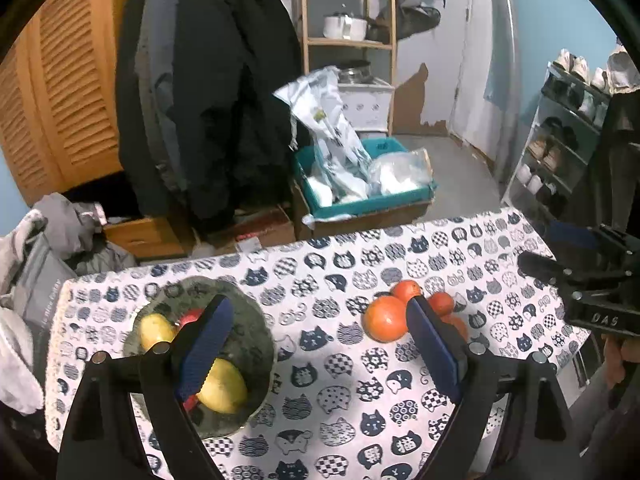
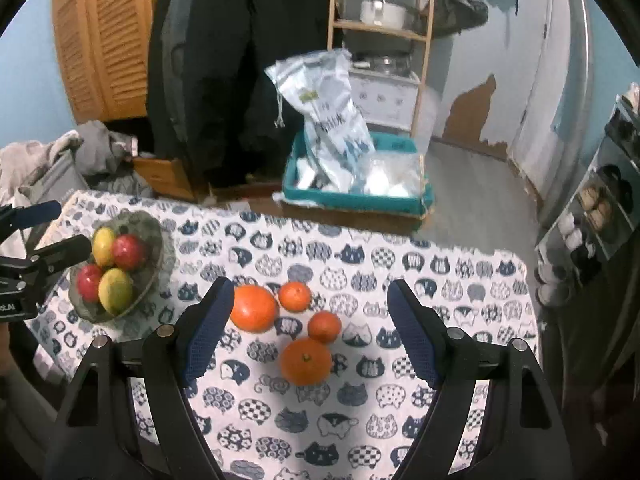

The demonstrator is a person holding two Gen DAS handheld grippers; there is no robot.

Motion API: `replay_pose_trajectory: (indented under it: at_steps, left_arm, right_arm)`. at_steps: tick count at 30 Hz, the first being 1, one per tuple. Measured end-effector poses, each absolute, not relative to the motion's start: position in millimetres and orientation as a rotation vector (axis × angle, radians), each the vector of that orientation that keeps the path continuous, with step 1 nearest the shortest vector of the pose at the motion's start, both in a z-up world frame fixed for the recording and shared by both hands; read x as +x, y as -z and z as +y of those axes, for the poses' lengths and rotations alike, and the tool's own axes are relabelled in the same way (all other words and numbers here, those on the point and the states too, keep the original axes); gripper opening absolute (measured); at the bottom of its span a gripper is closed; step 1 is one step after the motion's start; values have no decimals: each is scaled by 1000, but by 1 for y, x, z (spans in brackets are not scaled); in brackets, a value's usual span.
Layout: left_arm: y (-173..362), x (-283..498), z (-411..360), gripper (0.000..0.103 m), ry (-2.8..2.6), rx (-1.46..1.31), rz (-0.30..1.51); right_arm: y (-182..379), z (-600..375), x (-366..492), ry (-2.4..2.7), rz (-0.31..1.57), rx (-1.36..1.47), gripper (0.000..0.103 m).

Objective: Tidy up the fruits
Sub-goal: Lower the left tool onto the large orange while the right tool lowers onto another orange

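Note:
A dark glass bowl [image 2: 154, 236] at the table's left holds two yellow fruits [image 2: 115, 289] and two red apples [image 2: 128, 252]; it also shows in the left wrist view [image 1: 256, 320]. Several oranges [image 2: 306, 361] lie loose on the cat-print tablecloth [image 2: 440, 272]; the largest orange [image 1: 385, 319] shows in the left wrist view. My left gripper [image 1: 320, 344] is open and empty, above the cloth between bowl and oranges. My right gripper [image 2: 310, 328] is open and empty, hovering over the oranges.
Beyond the table's far edge stand a teal bin [image 2: 356, 196] with plastic bags, hanging coats [image 1: 208, 92], a wooden shelf [image 1: 348, 40] and a shoe rack [image 1: 560, 140]. A pile of clothes [image 1: 48, 240] lies at the left.

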State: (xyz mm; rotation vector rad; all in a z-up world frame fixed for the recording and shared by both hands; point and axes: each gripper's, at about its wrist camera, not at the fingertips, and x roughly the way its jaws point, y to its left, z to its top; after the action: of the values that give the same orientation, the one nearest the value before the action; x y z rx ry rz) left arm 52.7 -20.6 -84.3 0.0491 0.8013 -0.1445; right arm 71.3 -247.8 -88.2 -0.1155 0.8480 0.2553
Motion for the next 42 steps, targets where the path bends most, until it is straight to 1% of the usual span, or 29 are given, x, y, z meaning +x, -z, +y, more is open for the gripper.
replay_pose_trajectory:
  at_steps: [11, 16, 27, 37, 39, 40, 41, 42]
  left_arm:
    - [139, 78, -38, 89, 134, 89, 926]
    - [166, 89, -39, 89, 140, 56, 1000]
    - [219, 101, -53, 89, 138, 119, 1109]
    - [241, 105, -59, 89, 140, 159, 1159]
    - [242, 106, -59, 89, 143, 156, 1161]
    - [242, 106, -59, 89, 145, 154, 1161]
    - [242, 107, -60, 89, 147, 152, 1161]
    - [242, 108, -60, 89, 151, 148, 1160]
  right_arm:
    - [161, -258, 96, -227, 1055, -73, 79]
    - [190, -260, 106, -229, 1131, -40, 79]
    - [252, -248, 111, -237, 1253, -76, 79]
    - [284, -244, 118, -243, 1314, -42, 79]
    - [288, -244, 120, -246, 1320, -39, 75]
    - [289, -243, 120, -257, 1325, -30, 69]
    - [290, -243, 120, -266, 1328, -24, 66]
    - [290, -242, 120, -264, 1324, -28, 66]
